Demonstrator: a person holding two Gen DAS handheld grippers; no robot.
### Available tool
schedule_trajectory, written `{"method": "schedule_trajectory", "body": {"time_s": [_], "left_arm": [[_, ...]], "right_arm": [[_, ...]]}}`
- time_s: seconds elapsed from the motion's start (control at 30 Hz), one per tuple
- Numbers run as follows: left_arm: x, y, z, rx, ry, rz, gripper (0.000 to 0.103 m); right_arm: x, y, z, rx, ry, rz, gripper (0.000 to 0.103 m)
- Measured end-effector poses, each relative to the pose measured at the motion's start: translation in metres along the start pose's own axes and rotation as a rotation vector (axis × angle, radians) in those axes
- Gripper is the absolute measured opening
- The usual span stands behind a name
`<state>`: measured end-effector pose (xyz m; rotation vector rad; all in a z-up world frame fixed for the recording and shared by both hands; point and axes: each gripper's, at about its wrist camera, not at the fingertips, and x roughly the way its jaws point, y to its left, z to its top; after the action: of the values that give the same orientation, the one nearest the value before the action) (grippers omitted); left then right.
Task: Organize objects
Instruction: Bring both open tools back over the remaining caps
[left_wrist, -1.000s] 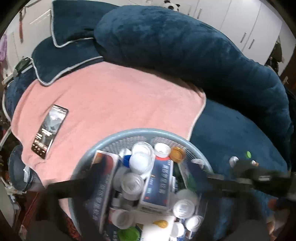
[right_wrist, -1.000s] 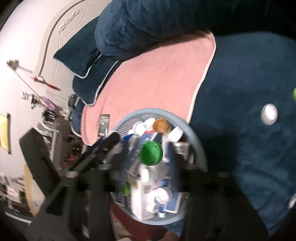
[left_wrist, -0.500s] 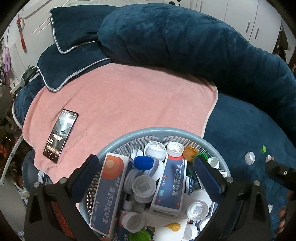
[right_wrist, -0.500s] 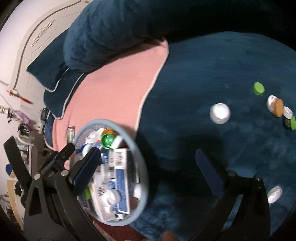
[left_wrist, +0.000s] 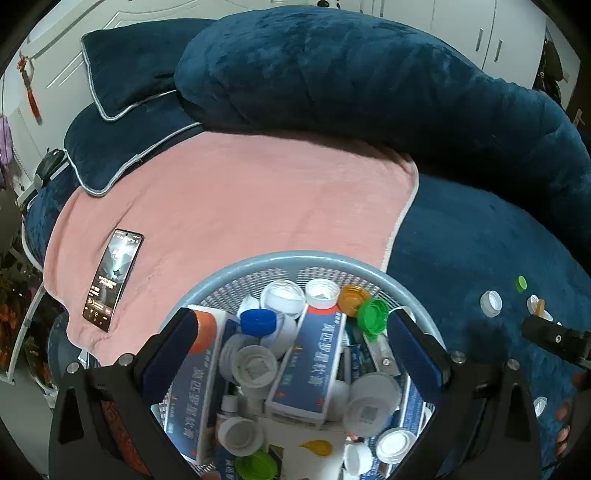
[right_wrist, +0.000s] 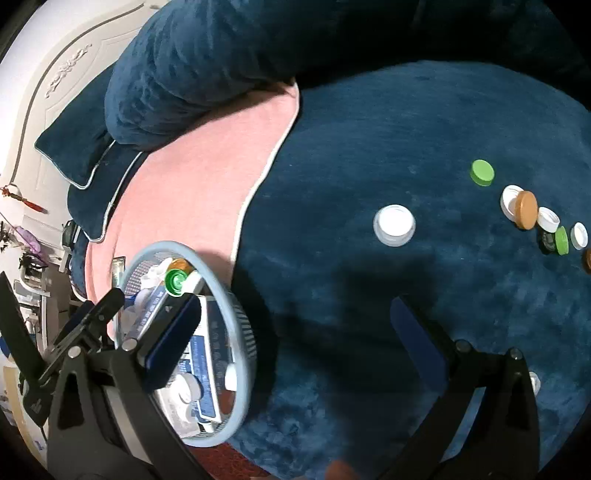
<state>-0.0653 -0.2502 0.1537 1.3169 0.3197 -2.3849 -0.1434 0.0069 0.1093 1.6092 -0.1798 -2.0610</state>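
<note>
Blue-grey plastic mesh forms the round basket (left_wrist: 295, 258), which sits at the edge of a pink fleece blanket (left_wrist: 240, 192) and is heaped with blue-and-white medicine boxes (left_wrist: 314, 362), white jar lids and a green screw cap (left_wrist: 373, 315) near its far rim. The left gripper (left_wrist: 291, 354) hangs over the basket, jaws spread wide and gripping nothing. The right gripper (right_wrist: 291, 332) is likewise wide apart and empty, above dark blue plush bedding (right_wrist: 406, 129). Ahead of it lies a white round lid (right_wrist: 394, 225); farther right sits a cluster of loose caps, green (right_wrist: 482, 172), orange (right_wrist: 526, 209) and white, possibly overlapping. A black smartphone (left_wrist: 112, 278) rests on the blanket.
</note>
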Motion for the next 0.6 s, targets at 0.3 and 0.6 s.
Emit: {"method": "schedule_trajectory", "body": {"time_s": [0.3, 0.6], "left_arm": [[-0.001, -0.031, 0.001, 0.05, 0.004, -0.046, 0.102], [0.003, -0.067, -0.003, 0.132, 0.022, -0.08, 0.102]], "right_arm": [[-0.01, -0.063, 0.008, 0.088, -0.019, -0.105, 0.103], [-0.043, -0.202, 0.009, 0.352, -0.101, -0.282, 0.103]]}}
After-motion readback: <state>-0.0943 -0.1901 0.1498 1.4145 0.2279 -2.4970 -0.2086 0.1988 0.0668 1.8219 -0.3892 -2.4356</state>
